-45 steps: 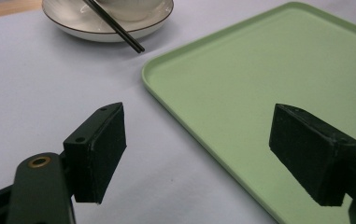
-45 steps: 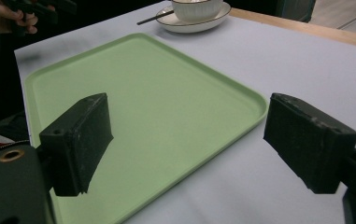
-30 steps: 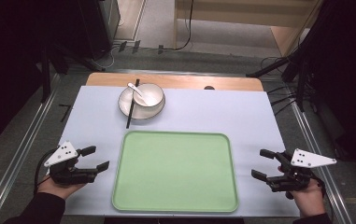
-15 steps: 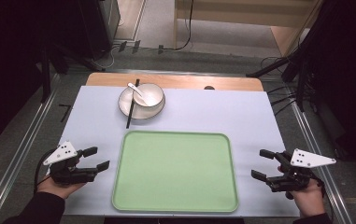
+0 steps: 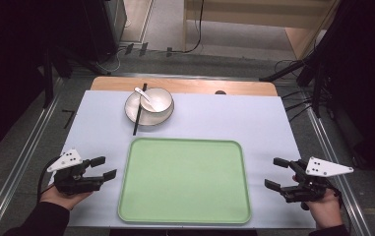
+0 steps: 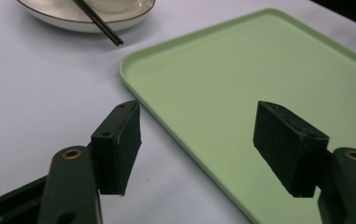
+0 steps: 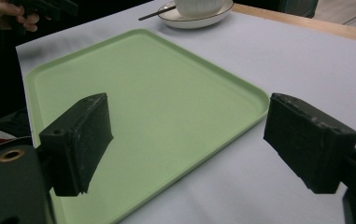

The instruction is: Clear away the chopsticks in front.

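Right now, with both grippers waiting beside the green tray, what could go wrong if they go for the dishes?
1. The chopsticks lie loosely across the plate, overhanging its near rim; a bump could roll them off.
2. The spoon leans in the bowl and may tip out if it is lifted unevenly.
3. The tray lies between both open grippers and the dishes, so a low reach might catch its raised rim.

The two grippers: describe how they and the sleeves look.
Both the left gripper and the right gripper are black, with two blocky dark jaws and brass-coloured screw holes. Each carries a pale three-cornered plate with small dark dots. A black cable loops from the left one. Dark sleeves cover the forearms.
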The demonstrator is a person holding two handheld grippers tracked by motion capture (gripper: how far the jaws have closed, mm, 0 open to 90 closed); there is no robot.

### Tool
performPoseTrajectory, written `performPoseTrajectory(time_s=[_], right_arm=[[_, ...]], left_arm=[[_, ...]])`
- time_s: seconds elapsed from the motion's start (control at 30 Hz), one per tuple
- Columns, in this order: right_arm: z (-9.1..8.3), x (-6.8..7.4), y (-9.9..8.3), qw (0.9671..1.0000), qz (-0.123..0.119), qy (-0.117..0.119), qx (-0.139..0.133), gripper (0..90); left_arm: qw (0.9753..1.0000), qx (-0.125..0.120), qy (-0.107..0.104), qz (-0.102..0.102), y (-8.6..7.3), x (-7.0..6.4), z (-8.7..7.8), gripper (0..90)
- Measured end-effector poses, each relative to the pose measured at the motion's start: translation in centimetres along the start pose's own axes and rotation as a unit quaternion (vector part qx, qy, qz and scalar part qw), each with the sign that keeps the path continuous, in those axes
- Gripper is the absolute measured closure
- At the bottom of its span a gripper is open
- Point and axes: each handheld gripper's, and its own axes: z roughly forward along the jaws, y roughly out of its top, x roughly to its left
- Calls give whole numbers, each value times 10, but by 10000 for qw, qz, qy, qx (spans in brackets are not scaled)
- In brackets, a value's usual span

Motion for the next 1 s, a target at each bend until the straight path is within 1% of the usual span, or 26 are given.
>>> performPoseTrajectory(time_s=[0.03,0.1,0.17,0.2,0.23,0.27,0.3,0.37,0.4,0.43,0.5,0.53,0.57,0.63,0.67,0.77,0.8,0.9,1.0], right_arm=[[0,0,0,10000,3,-7,8,156],[0,0,0,10000,1,-7,10,156],[0,0,0,10000,3,-7,11,156],[0,0,0,10000,2,-18,16,156],[0,0,0,10000,-1,-23,20,156],[0,0,0,10000,-1,-23,20,156],[1,-1,-1,10000,17,-39,40,156],[1,-1,-1,10000,20,-39,46,156],[1,-1,-1,10000,29,-50,55,156],[1,-2,-1,10000,35,-52,58,156],[2,-2,-1,10000,42,-50,62,156],[2,-2,-1,10000,36,-48,65,156],[2,-2,-1,10000,36,-48,65,156],[1,-1,-1,10000,33,-49,63,156],[1,-1,-1,10000,30,-51,60,156],[0,-1,-1,10000,35,-53,36,156],[0,-1,-2,10000,41,-63,29,156],[-1,-1,-2,10000,64,-67,16,156],[0,-1,-2,9999,103,-60,8,156]], left_arm=[[10000,83,34,-19,1,0,2,309],[9999,103,22,-41,1,0,2,323],[9998,131,25,-120,2,1,3,333],[9990,283,32,-352,4,1,4,383],[9981,361,49,-501,6,1,5,391],[9981,361,49,-501,6,1,5,389],[9966,409,-2,-716,8,1,9,383],[9965,396,25,-732,9,0,10,373],[9962,400,43,-770,11,-1,11,372],[9956,453,2,-817,13,0,13,373],[9960,471,33,-761,17,0,17,377],[9959,497,62,-752,21,2,21,373],[9959,497,62,-752,21,2,21,362],[9946,581,183,-838,26,5,25,362],[9935,633,249,-911,28,7,27,372],[9919,689,150,-1055,32,13,31,374],[9913,747,206,-1066,36,16,35,362],[9906,786,224,-1095,40,19,38,361],[9909,831,177,-1043,50,22,43,361]])
